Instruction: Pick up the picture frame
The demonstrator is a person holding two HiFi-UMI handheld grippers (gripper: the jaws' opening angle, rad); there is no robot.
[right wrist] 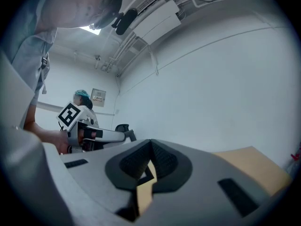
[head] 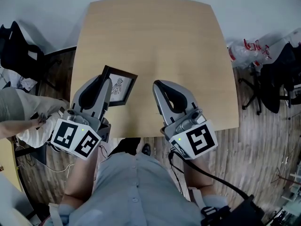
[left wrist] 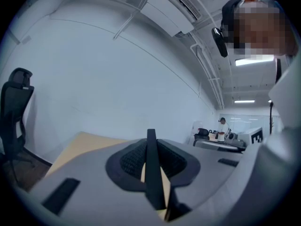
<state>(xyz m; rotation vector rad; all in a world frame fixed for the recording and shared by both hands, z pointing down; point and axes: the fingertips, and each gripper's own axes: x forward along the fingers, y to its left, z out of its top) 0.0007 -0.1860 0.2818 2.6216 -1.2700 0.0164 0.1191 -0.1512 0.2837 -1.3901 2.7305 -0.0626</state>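
The picture frame (head: 123, 87), thin and black around a small drawing, is over the left part of the tan table (head: 155, 41). My left gripper (head: 104, 81) is shut on the frame's left edge. In the left gripper view that edge is a black upright strip (left wrist: 151, 173) pinched between the dark pads (left wrist: 129, 160). My right gripper (head: 158, 85) hovers to the right of the frame, apart from it, with its jaws shut and nothing in them. In the right gripper view its pads (right wrist: 164, 161) meet, and the left gripper's marker cube (right wrist: 70, 114) shows off to the left.
A black office chair (head: 19, 46) and a seated person (head: 21, 114) are left of the table. White plastic bags (head: 247, 51) and another dark chair (head: 277, 79) lie to its right. The table's near edge (head: 141, 134) runs just in front of my body.
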